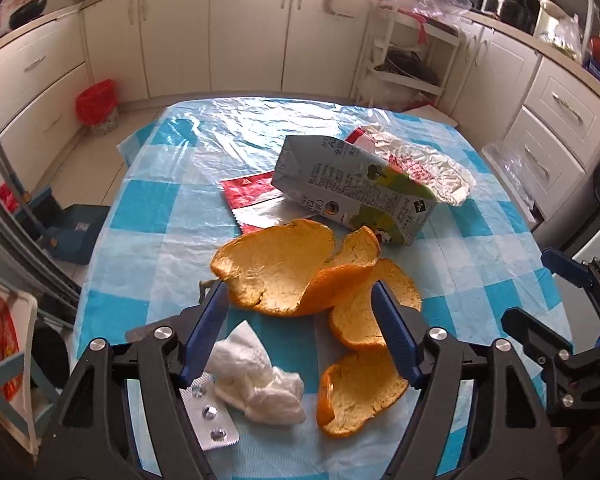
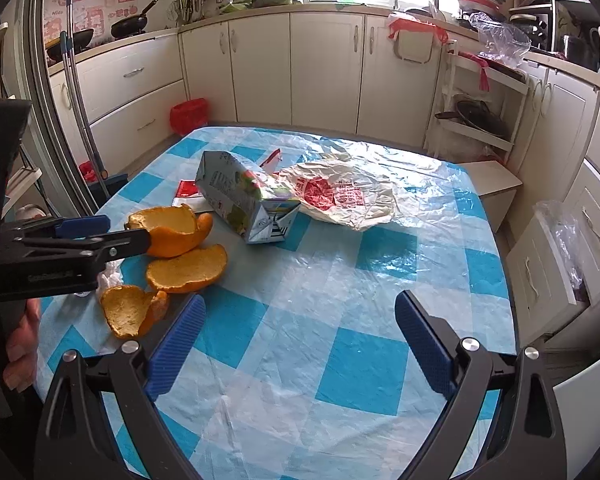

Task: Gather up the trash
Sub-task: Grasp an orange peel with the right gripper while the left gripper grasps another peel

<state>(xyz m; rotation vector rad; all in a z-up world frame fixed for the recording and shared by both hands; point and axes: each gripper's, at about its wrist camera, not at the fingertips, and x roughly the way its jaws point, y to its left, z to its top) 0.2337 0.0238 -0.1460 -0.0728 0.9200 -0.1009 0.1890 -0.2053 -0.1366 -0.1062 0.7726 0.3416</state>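
Note:
Trash lies on a blue-checked tablecloth (image 2: 340, 288). Orange peels (image 1: 284, 268) lie in a group, with a crumpled white tissue (image 1: 260, 376) and a foil pill blister (image 1: 212, 416) beside them. Behind lie a milk carton (image 1: 352, 192) on its side, a red-white wrapper (image 1: 252, 196) and a crumpled plastic bag (image 1: 424, 164). My left gripper (image 1: 300, 296) is open, hovering over the peels, its fingers either side of them. My right gripper (image 2: 296, 312) is open and empty over bare cloth, right of the peels (image 2: 184, 268). The carton (image 2: 244, 200) and bag (image 2: 340, 196) lie beyond it.
White kitchen cabinets (image 2: 324, 72) ring the table. A red-lined bin (image 2: 189, 115) stands on the floor at the far left. A white rack (image 2: 480, 112) with pans stands at the far right. A blue stool (image 1: 76, 228) sits left of the table.

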